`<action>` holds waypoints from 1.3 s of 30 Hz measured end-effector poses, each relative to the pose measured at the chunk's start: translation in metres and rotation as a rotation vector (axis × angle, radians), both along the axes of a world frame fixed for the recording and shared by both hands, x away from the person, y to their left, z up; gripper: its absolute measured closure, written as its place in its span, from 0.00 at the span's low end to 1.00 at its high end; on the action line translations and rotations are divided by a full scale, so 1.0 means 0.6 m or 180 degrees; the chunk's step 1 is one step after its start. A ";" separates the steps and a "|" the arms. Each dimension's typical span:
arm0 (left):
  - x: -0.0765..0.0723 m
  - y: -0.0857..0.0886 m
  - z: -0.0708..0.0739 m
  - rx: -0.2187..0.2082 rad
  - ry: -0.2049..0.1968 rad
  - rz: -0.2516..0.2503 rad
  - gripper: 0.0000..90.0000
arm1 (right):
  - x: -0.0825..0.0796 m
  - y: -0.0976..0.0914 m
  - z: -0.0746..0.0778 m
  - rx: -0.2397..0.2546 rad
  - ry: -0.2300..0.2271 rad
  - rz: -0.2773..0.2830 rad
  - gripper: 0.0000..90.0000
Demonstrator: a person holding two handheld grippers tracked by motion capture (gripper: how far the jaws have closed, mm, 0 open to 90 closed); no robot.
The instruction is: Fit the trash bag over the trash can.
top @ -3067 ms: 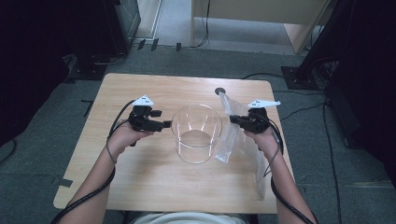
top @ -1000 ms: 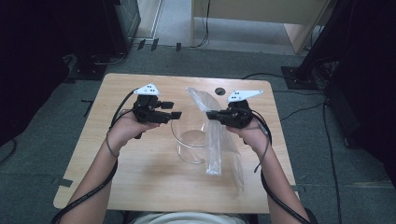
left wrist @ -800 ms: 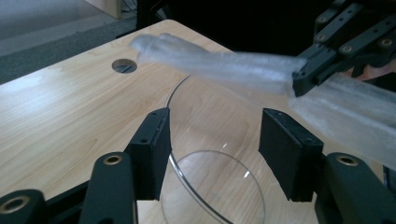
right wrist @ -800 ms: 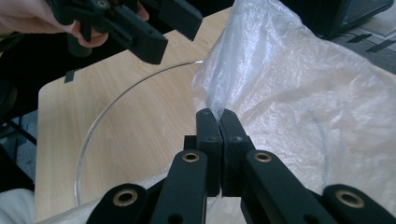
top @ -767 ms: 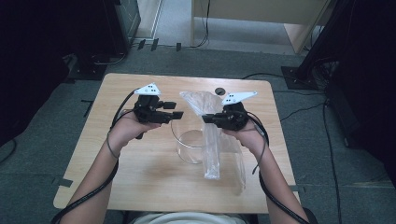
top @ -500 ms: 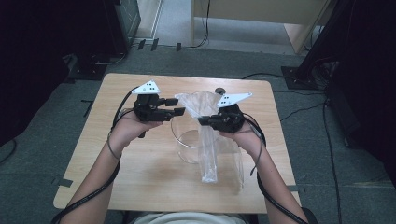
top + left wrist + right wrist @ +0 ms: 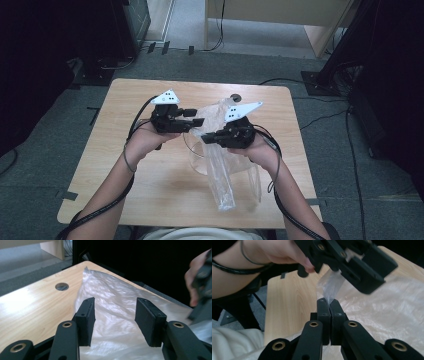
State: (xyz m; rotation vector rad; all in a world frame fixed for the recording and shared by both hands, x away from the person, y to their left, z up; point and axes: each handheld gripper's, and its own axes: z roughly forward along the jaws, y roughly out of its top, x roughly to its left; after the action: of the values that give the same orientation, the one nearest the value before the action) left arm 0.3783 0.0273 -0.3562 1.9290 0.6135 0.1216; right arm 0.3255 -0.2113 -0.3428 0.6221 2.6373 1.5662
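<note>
the clear plastic bag (image 7: pixel 227 175) hangs low over the near part of the desk (image 7: pixel 125 185), its bottom close to the front edge. higher up, the right tool (image 7: pixel 206 139) pinches the bag's top edge with its jaws pressed tight together. a clear round tub (image 7: pixel 196 157) stands behind the bag. further on, the left tool (image 7: pixel 192 120) has just been narrowing, its jaws half apart around the bag's far edge without pressing it.

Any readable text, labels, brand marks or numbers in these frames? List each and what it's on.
None readable.
Clear plastic bag: no print visible.
Grey plates on the left hand-held gripper and right hand-held gripper: dark dots, no lettering.
Wooden table: bare.
</note>
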 end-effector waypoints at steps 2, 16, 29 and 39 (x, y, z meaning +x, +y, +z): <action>0.000 -0.002 -0.004 0.0021 0.0024 -0.0026 0.55 | -0.002 -0.002 0.004 0.0033 -0.0010 0.0013 1.00; -0.008 0.018 0.011 0.0004 -0.0193 -0.0255 0.42 | 0.007 -0.039 0.015 0.0263 0.0053 -0.0142 1.00; -0.028 -0.012 -0.008 0.0326 -0.0340 -0.0733 0.33 | 0.015 -0.043 0.008 0.0282 0.0060 -0.0296 0.99; -0.020 -0.008 -0.024 0.0370 -0.0134 -0.0583 0.96 | 0.018 -0.051 0.007 0.0338 -0.0003 -0.0417 0.80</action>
State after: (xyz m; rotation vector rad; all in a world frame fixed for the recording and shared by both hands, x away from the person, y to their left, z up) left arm 0.3663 0.0225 -0.3705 2.0797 0.4069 0.0830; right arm 0.3363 -0.2419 -0.3388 0.7814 2.4691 1.6755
